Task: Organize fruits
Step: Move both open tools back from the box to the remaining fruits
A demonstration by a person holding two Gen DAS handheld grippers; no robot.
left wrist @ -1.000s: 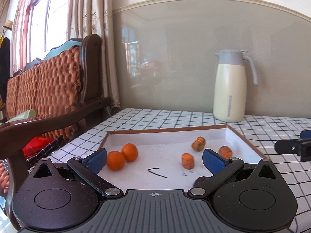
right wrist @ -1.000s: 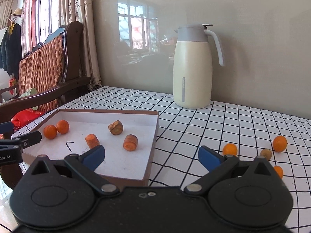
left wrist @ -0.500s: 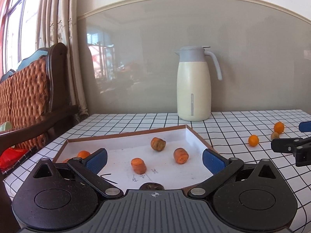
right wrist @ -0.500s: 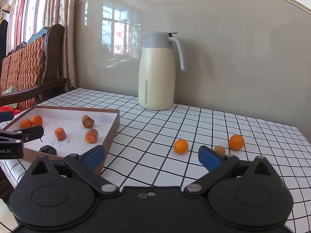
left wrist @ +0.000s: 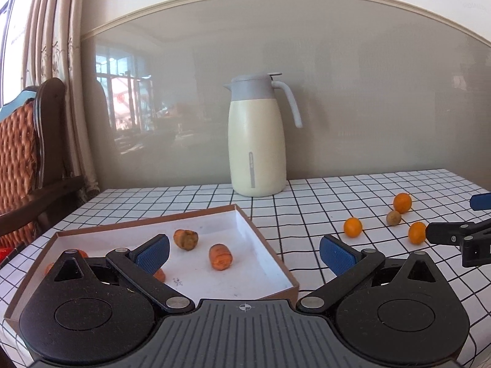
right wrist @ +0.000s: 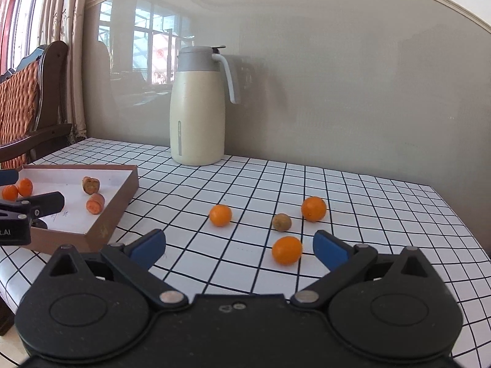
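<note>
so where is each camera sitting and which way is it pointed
Left wrist: on the left gripper, facing across the tray toward the jug; its open blue fingers show, the right gripper at right edge.
Right wrist: on the right gripper, facing the loose oranges on the checked table; open fingers show, the left gripper at left edge.
Shared: jug, tray, oranges.

My right gripper (right wrist: 237, 247) hangs above the black-gridded white tablecloth (right wrist: 368, 202), jaws spread wide with nothing between them. Just ahead lie three small round orange fruits (right wrist: 287, 250), the nearest just beside my right blue pad, with a small brownish round fruit (right wrist: 281, 222) among them. To the left, a shallow brown cardboard tray with a white floor (right wrist: 115, 199) holds carrot chunks (right wrist: 95, 204) and two more oranges (right wrist: 17, 188). A cream thermos jug with a grey lid (right wrist: 199, 107) stands by the wall.
</note>
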